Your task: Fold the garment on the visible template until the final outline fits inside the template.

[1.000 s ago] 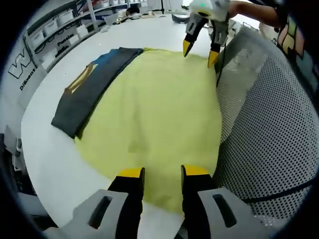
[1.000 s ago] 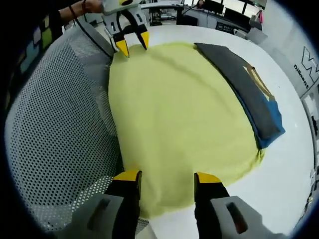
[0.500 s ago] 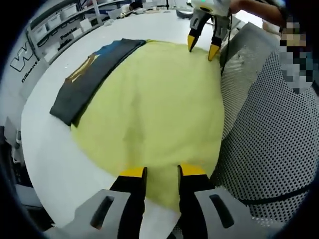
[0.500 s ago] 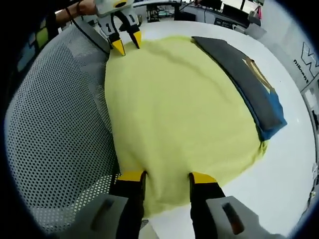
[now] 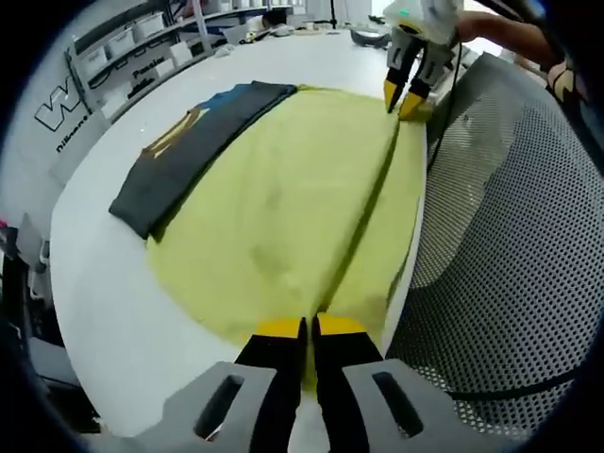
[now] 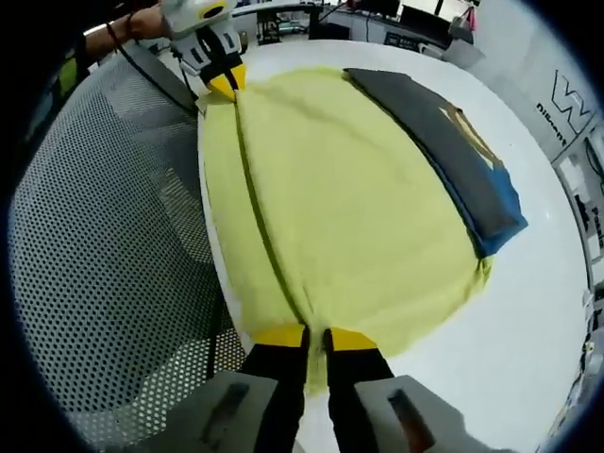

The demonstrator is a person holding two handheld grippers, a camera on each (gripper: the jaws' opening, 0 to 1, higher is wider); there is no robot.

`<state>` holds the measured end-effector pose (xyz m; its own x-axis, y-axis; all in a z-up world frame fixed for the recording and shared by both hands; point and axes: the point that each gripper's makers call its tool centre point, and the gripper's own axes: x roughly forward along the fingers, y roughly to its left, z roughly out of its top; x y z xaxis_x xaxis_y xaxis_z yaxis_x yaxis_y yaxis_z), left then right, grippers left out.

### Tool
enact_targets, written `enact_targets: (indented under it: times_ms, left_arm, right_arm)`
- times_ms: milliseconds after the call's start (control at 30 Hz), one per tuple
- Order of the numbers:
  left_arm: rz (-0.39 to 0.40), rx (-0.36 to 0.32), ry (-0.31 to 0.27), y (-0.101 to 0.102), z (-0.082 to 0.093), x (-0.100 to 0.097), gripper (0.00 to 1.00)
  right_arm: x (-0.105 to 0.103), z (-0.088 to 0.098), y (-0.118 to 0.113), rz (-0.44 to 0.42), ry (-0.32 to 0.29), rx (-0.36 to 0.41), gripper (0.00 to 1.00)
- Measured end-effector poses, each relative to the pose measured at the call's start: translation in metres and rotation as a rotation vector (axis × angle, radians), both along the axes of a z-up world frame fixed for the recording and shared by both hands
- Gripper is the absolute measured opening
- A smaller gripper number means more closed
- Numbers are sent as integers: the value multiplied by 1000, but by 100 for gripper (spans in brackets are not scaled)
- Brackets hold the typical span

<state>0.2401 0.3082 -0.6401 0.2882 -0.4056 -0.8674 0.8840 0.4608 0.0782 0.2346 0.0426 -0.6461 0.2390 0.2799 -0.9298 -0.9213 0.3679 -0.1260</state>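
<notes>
So the whole thing sits on a big round white table (image 5: pixel 104 283), and the yellow garment (image 5: pixel 283 198) is spread over most of it, with one edge right by a grey perforated mesh chair back (image 5: pixel 510 236) just beside the table. A dark folded garment (image 5: pixel 189 151) with a blue and gold print lies along the far edge of the yellow one, overlapping it a bit. The left gripper (image 5: pixel 309 327) has its jaws pinched together on the yellow cloth at its near edge, and the right gripper (image 6: pixel 314 335) is clamped on the cloth the same way at the opposite end. A raised ridge of fabric (image 5: pixel 373 203) runs straight between the two pinch points. Around the room there are shelves with white bins (image 5: pixel 123 42) against the wall, plus desks (image 6: pixel 415 14) further back. A person's hand (image 6: pixel 142 21) holds the left gripper.
</notes>
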Motion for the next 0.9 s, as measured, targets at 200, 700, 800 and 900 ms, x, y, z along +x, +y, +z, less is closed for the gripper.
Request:
enact_targets:
  times_ms: [200, 700, 800, 900]
  left_arm:
    - [61, 12, 14, 1, 1, 0, 0]
    - [139, -69, 149, -2, 23, -19, 0]
    - [96, -35, 154, -2, 27, -26, 0]
    - [107, -13, 180, -3, 28, -32, 0]
  right_arm:
    - [-4, 3, 0, -117, 33, 52, 0]
    - [-24, 38, -1, -211, 212, 127, 0]
    - [-37, 40, 0, -142, 279, 99, 0]
    - [-45, 42, 2, -126, 305, 83, 0]
